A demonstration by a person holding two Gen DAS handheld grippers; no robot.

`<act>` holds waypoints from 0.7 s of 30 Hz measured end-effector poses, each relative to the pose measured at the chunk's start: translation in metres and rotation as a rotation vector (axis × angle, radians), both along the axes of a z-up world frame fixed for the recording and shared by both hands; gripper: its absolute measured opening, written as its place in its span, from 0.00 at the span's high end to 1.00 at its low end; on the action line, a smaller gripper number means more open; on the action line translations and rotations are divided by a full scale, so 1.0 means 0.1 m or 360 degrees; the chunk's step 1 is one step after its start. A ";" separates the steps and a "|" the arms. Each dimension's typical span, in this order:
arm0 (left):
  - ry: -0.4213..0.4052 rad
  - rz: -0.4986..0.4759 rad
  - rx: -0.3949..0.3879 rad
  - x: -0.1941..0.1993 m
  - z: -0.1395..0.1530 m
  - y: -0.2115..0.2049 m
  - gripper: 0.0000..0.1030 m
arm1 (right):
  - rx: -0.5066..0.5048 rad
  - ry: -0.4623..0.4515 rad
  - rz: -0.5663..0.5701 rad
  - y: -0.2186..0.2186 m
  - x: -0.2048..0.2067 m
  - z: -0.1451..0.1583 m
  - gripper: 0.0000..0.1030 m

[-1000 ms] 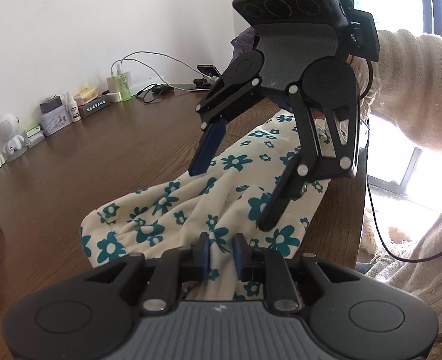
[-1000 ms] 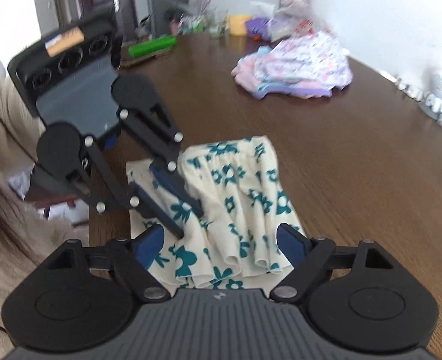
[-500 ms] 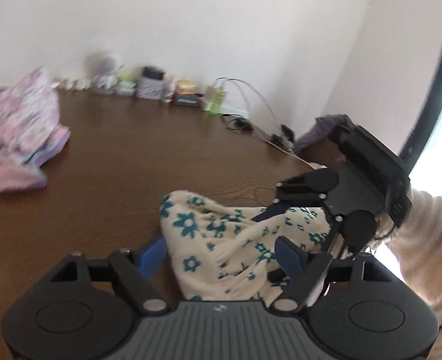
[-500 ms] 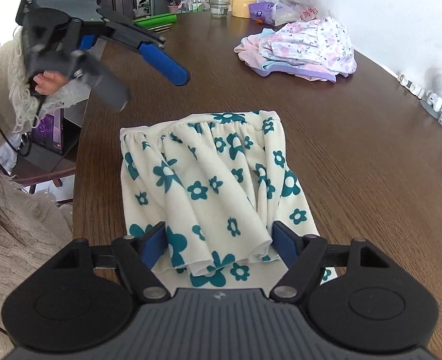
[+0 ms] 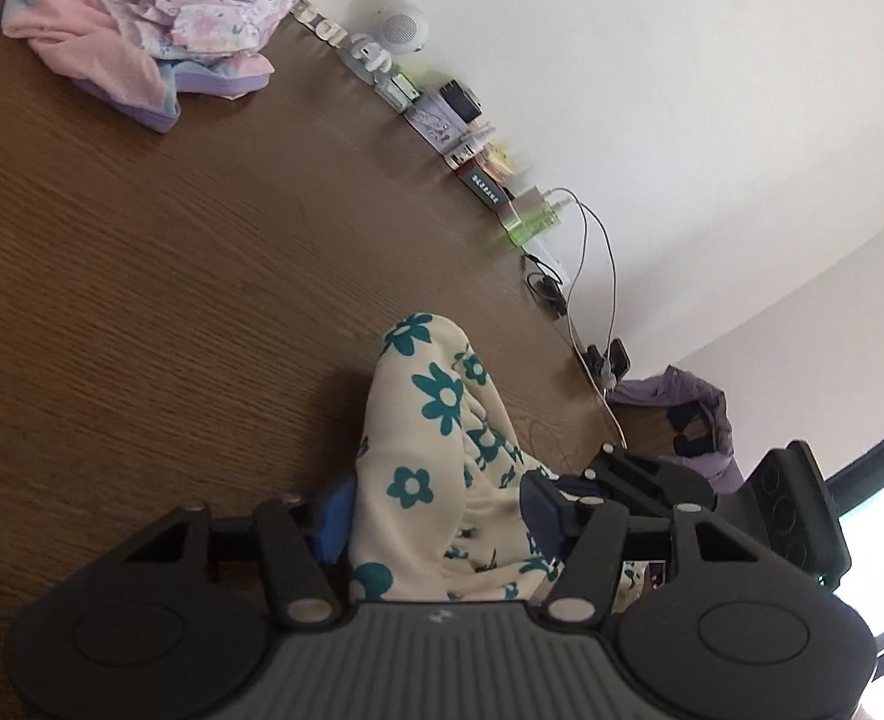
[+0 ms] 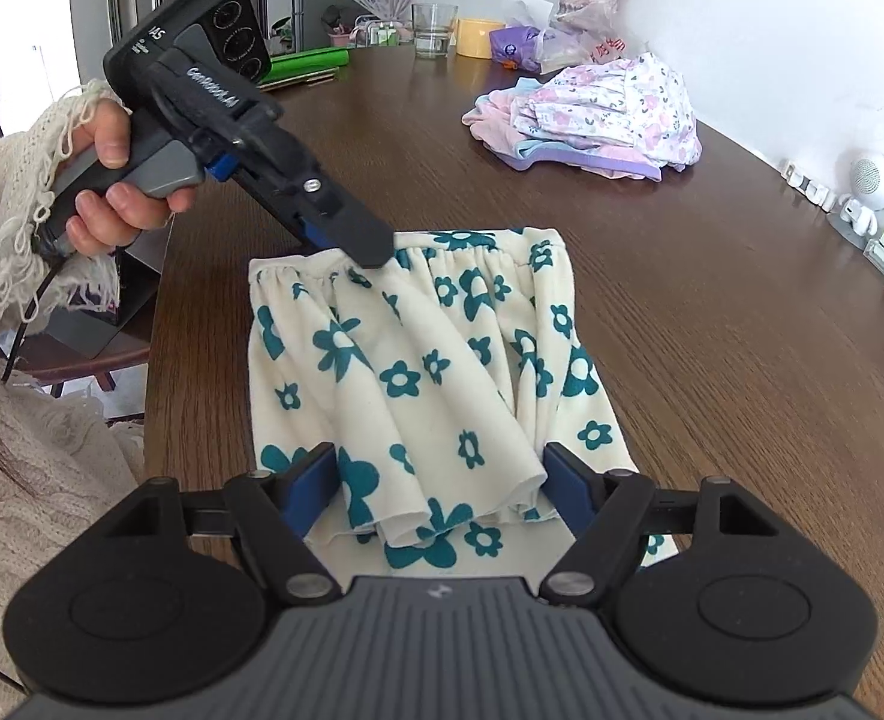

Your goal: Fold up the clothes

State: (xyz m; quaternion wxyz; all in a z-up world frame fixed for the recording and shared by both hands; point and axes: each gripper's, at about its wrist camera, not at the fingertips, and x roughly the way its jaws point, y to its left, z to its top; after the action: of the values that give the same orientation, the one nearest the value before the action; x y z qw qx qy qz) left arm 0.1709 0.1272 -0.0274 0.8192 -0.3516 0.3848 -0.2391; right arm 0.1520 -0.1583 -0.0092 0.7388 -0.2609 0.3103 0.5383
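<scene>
A cream skirt with teal flowers point(image 6: 436, 372) lies folded on the brown table point(image 6: 712, 312). It also shows in the left wrist view point(image 5: 442, 456). My left gripper point(image 6: 361, 243) is open, its fingers down at the gathered waistband at the skirt's far left corner; the cloth sits between its blue pads point(image 5: 334, 516). My right gripper point(image 6: 442, 483) is open over the skirt's near hem, with the folded hem between its fingers. The right gripper's body point(image 5: 742, 510) shows beyond the skirt in the left wrist view.
A pile of pink and purple clothes point(image 6: 598, 114) lies at the far right of the table. Small items, a white speaker point(image 6: 868, 186) and cables point(image 5: 586, 276) line the wall edge. A glass point(image 6: 433, 27) and yellow cup stand at the far end.
My left gripper opened, let go of the skirt's near end, swung to the far end and came down on the waistband. The right gripper stays open over the hem.
</scene>
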 end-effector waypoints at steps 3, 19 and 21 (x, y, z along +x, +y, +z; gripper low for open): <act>-0.0003 -0.0008 -0.0046 0.04 -0.02 -0.02 0.68 | 0.0023 -0.0003 -0.0011 0.00 0.00 -0.01 0.28; -0.0386 0.0148 -0.0087 -0.17 0.00 -0.17 0.30 | 0.0098 0.0023 -0.0126 0.07 0.06 -0.01 0.40; -0.0406 0.0200 -0.0085 -0.16 -0.04 -0.18 0.30 | 0.0105 0.0030 -0.0140 0.07 0.07 0.00 0.41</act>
State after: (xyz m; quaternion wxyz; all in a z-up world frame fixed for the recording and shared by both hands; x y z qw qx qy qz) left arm 0.1545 0.1088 -0.0315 0.8653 -0.3635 0.2481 -0.2402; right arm 0.1588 -0.1517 -0.0097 0.7671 -0.2176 0.3105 0.5176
